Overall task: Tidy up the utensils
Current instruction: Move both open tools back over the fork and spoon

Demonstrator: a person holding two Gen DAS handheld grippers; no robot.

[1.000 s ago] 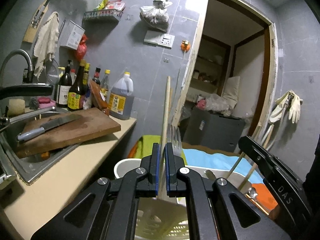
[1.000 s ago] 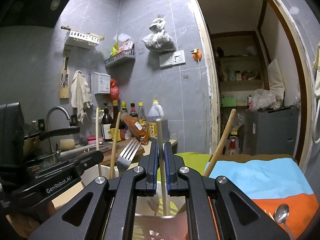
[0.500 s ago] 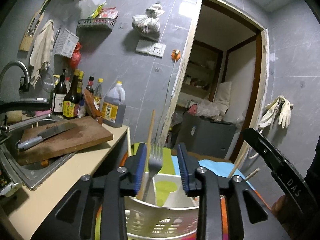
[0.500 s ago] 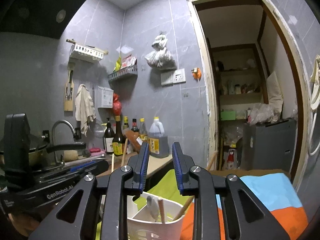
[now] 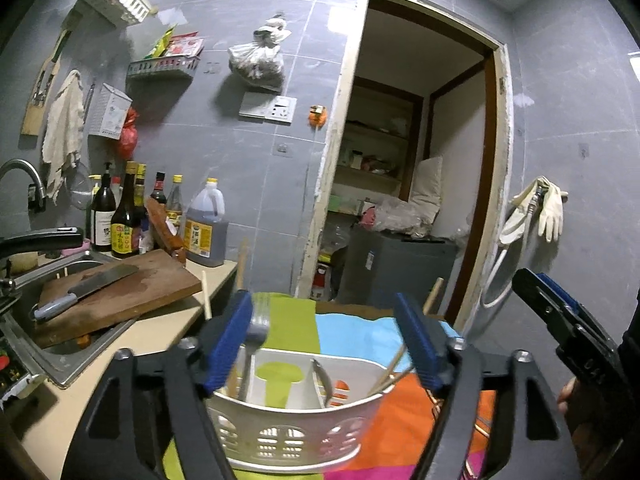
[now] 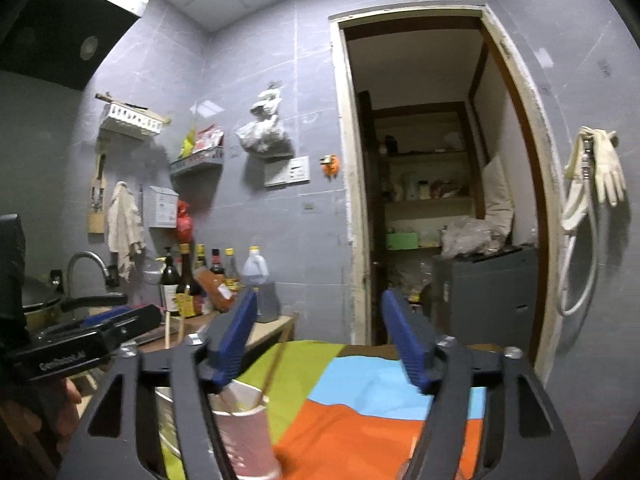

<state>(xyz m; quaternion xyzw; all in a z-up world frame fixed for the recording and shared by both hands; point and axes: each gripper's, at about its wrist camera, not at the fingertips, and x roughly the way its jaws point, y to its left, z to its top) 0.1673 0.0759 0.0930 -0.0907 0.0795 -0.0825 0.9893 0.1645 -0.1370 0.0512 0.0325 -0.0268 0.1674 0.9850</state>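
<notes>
Blue-padded jaws are spread wide on both grippers now; a second ago each was clamped on a stick-like handle. Left gripper [image 5: 326,344] has let go and hangs empty above the white basket [image 5: 296,436], where one fork [image 5: 256,328] stands in the left section with a few chopsticks around it. Right gripper [image 6: 316,344], also empty, sits above the pink cup [image 6: 244,436], which holds two chopsticks [image 6: 272,372] that I can count. Both drops look done, I'd say; next pickup follows.
</notes>
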